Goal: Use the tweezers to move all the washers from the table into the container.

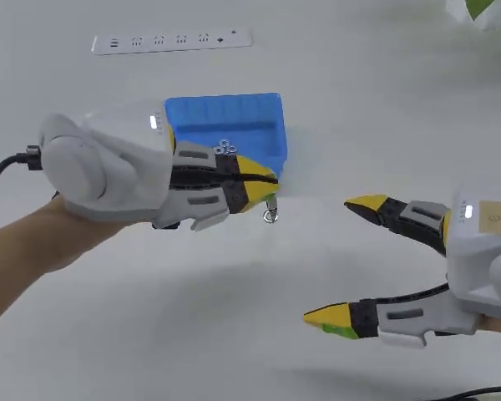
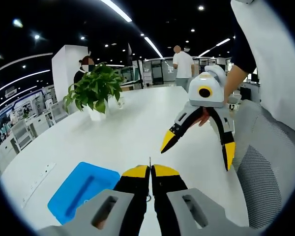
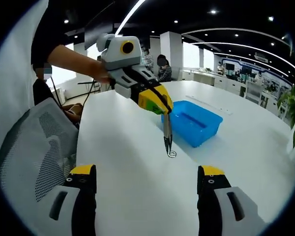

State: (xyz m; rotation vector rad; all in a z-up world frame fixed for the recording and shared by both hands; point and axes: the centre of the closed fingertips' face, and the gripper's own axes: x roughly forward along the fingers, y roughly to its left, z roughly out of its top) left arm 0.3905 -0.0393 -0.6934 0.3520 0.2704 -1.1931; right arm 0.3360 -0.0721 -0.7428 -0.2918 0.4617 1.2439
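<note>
tweezers [image 1: 270,205] mostly hidden (behind fingers [image 1: 252,190])

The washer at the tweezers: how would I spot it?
Find the blue container on the white table. Just in front of it, the left gripper holds tweezers pointing down. The washer is the small metal ring at their tips, outside the container, unlike the other washers inside.
</note>
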